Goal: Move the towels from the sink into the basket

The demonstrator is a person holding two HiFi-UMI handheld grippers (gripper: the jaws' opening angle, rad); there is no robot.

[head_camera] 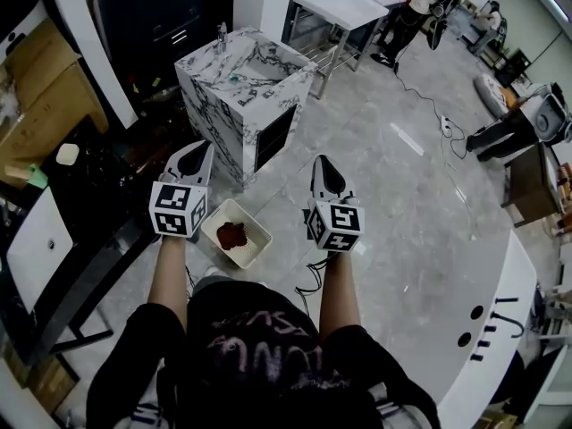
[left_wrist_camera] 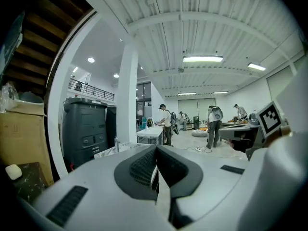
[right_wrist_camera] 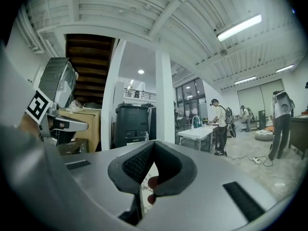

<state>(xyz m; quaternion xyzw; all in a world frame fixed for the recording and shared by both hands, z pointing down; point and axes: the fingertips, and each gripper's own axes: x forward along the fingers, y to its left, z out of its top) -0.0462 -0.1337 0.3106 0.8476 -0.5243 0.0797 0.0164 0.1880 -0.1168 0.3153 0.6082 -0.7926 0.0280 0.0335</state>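
The marble sink block (head_camera: 217, 119) stands ahead of me, with a small teal thing (head_camera: 234, 77) in its basin. On the floor between my hands sits the white basket (head_camera: 214, 225), holding a dark red towel (head_camera: 232, 235). My left gripper (head_camera: 202, 148) hovers just left of the basket with its jaws together and nothing between them; its gripper view shows the left gripper (left_wrist_camera: 156, 148) the same way. The right gripper (head_camera: 323, 162) hangs to the basket's right, tips also touching. In its own view a bit of red shows through the gap under the right gripper (right_wrist_camera: 154, 143) tips.
A white table (head_camera: 340, 5) and people (head_camera: 407, 16) are at the far back. Cables (head_camera: 420, 96) trail over the grey floor. Dark cabinets and cardboard boxes (head_camera: 36, 105) line the left side. A white curved counter (head_camera: 500, 329) runs along the right front.
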